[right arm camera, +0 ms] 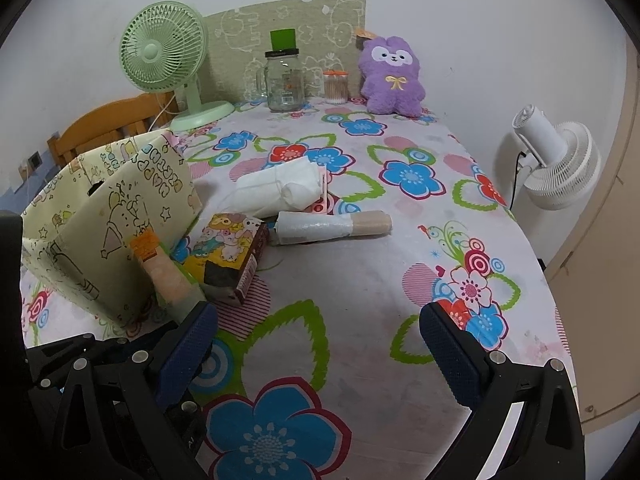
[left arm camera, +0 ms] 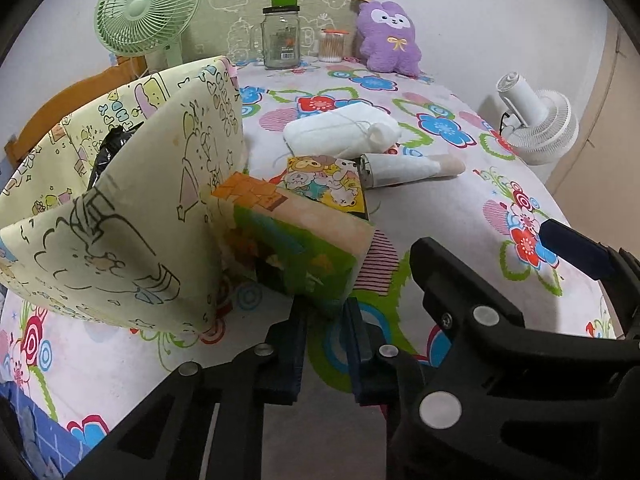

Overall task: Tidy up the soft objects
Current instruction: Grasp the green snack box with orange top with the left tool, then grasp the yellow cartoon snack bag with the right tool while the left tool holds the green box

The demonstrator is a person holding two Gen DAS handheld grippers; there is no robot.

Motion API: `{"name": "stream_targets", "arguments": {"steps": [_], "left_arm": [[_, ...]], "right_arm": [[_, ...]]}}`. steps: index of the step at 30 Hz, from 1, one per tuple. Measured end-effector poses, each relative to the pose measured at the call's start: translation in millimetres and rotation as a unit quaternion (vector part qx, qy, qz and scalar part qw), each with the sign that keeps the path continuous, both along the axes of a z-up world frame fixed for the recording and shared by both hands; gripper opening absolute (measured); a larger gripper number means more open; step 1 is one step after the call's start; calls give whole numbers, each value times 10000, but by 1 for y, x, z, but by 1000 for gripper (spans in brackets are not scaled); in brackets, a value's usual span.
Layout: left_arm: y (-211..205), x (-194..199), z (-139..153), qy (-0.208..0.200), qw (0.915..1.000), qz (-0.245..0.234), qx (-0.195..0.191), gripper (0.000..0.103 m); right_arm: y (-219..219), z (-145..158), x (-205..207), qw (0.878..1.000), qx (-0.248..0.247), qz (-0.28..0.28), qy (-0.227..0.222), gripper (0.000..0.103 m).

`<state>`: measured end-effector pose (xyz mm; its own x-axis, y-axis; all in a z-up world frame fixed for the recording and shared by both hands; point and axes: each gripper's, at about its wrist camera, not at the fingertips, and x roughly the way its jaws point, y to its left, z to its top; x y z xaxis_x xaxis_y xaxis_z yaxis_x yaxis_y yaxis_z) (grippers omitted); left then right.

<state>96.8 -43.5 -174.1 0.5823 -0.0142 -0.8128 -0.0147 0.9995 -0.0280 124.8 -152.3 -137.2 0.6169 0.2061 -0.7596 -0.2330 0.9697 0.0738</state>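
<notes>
Nearest the lens, the left tongs (left arm camera: 326, 312) have their blue pads drawn close and pinching the lower corner of a green-and-peach tissue pack (left arm camera: 296, 248), which stands tilted on edge against the wall of a pale yellow fabric storage bin (left arm camera: 132, 216). That bin, printed with line-drawn cartoons, sits just left of these tongs, and a crumpled black plastic bag (left arm camera: 110, 152) lies inside it. Directly beyond the pinched pack lies a small box with cartoon bears (left arm camera: 326, 184), touching or nearly touching it. Further ahead rest a folded white cloth bundle tied with string (left arm camera: 340, 132) and, to its right, a rolled white-and-beige sheet (left arm camera: 412, 168).

Over on the other side, the right tongs (right arm camera: 320, 344) hang spread wide above the flower-print cloth of the worktop (right arm camera: 360, 280), with nothing between the pads. From that view the tissue pack (right arm camera: 172, 280) sits ahead and to the left, just past the left blue pad.

Well beyond both tongs, along the far wall, stand a green desk fan (right arm camera: 164, 56), a glass jar mug with a black lid (right arm camera: 284, 80), a small tub of cotton swabs (right arm camera: 335, 87) and a purple plush toy (right arm camera: 390, 76). A white fan (right arm camera: 560, 160) stands off the worktop's right edge.
</notes>
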Motion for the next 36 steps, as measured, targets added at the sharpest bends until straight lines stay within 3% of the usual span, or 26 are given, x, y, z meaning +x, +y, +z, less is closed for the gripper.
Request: {"name": "stream_targets", "arguments": {"steps": [7,15,19,26,36], "left_arm": [[6,2,-2,48,9995,263,189,65],[-10,6,5,-73,9997,161,192,70],[-11,19,3,25,9976,605,340,70],[-7,32,-4,226,9935,1102,191,69],[-11,32,-1,116,9972,716,171,19]], "right_arm": [[3,1,3,9999,-28,146,-13,102],[-7,5,7,9999,-134,44,-35,102],[-20,5,14,9999,-3,-106,-36,102],[-28,3,27,9996,200,-210,-14,102],[-26,1,30,9996,277,-100,11,102]]}}
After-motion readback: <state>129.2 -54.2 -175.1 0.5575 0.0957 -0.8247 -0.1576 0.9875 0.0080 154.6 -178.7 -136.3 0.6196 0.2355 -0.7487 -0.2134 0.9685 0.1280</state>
